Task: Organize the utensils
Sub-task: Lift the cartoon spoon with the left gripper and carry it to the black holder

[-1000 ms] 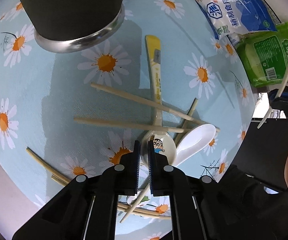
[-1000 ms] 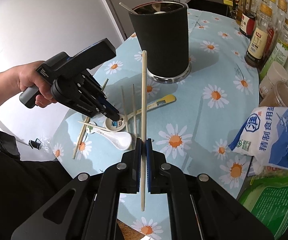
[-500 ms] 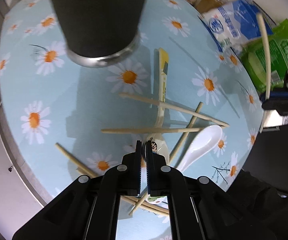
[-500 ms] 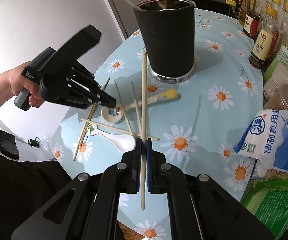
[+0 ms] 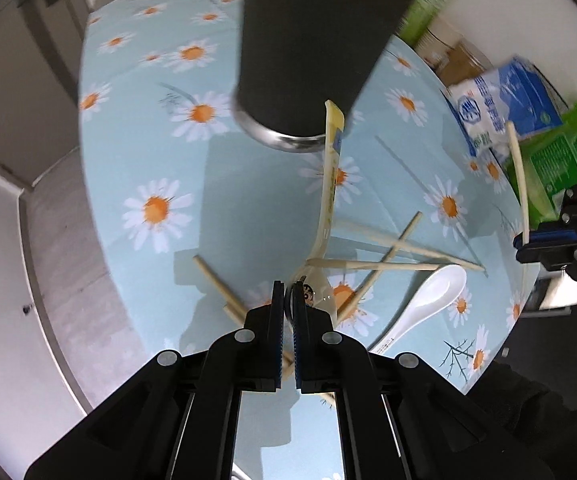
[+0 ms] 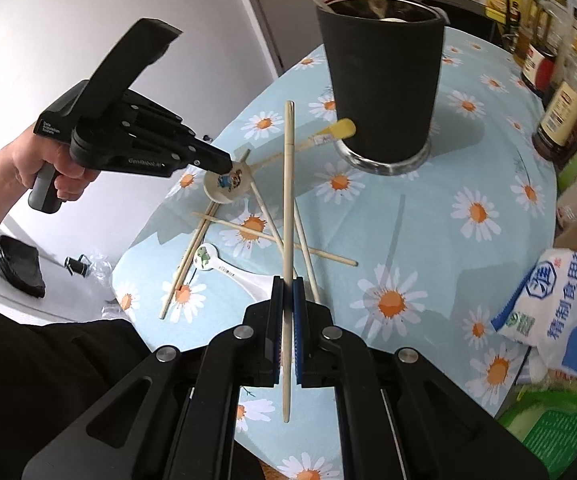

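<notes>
Spoon and chopstick both pinched

Our left gripper (image 5: 287, 294) clamps the cartoon spoon (image 6: 226, 186) by its bowl rim; our right gripper (image 6: 287, 292) squeezes a chopstick (image 6: 287, 216) midway.

The worktop (image 6: 468, 184) is round and covered with a light blue cloth printed with white and orange daisies. At the lower right of the right wrist view, a white and blue bag (image 6: 564, 312) with printed characters lies at the worktop's edge, partly over a green packet (image 6: 544, 432). Both show again at the upper right of the left wrist view, bag (image 5: 500, 108) and packet (image 5: 560, 156) side by side. Along the upper right edge of the right wrist view stand bottles (image 6: 560, 104) with dark contents and labels, blurred. At the left of the same view, a dark bundle (image 6: 12, 264) lies on the pale floor.
</notes>
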{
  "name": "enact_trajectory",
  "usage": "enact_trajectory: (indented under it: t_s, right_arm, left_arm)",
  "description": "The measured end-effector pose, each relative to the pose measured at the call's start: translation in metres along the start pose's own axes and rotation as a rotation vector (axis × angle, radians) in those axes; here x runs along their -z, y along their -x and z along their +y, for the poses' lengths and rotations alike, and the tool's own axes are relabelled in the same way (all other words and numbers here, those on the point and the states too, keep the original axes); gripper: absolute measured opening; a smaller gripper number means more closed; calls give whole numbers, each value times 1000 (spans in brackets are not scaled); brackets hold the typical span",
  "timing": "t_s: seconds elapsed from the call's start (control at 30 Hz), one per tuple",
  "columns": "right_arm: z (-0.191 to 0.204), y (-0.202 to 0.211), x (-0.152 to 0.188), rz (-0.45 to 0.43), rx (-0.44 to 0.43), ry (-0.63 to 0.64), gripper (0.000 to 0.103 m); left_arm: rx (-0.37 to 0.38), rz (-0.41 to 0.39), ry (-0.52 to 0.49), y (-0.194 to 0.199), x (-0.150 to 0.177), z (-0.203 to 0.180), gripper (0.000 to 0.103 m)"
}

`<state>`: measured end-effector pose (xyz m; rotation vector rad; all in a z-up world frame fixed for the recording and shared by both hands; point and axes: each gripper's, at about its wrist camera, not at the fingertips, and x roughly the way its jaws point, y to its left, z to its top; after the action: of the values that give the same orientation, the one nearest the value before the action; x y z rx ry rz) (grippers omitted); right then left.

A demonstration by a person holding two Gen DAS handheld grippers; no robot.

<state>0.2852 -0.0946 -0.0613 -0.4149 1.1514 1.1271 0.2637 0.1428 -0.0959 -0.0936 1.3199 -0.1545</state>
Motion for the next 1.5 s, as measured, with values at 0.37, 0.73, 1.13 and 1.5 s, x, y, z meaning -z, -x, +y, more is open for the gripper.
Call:
enact_trajectory:
  t_s: [0.37,0.73,1.13,1.5]
  right_arm:
    - [-5,4,-9,-6,-40,60,5]
    - [-13,25,-21,-139,-78,93,6]
    - [-36,56,-57,-330,-144,20,6]
    - [-70,92,-88,-601,-233,-53,6]
  left_arm:
    - [-12,-72,161,29,22,12,3]
    - [-3,-243,216,75,35,-14,3]
    - [67,-475,255,118,22,-27,3]
    - [98,-680,195,149,-18,-33,3]
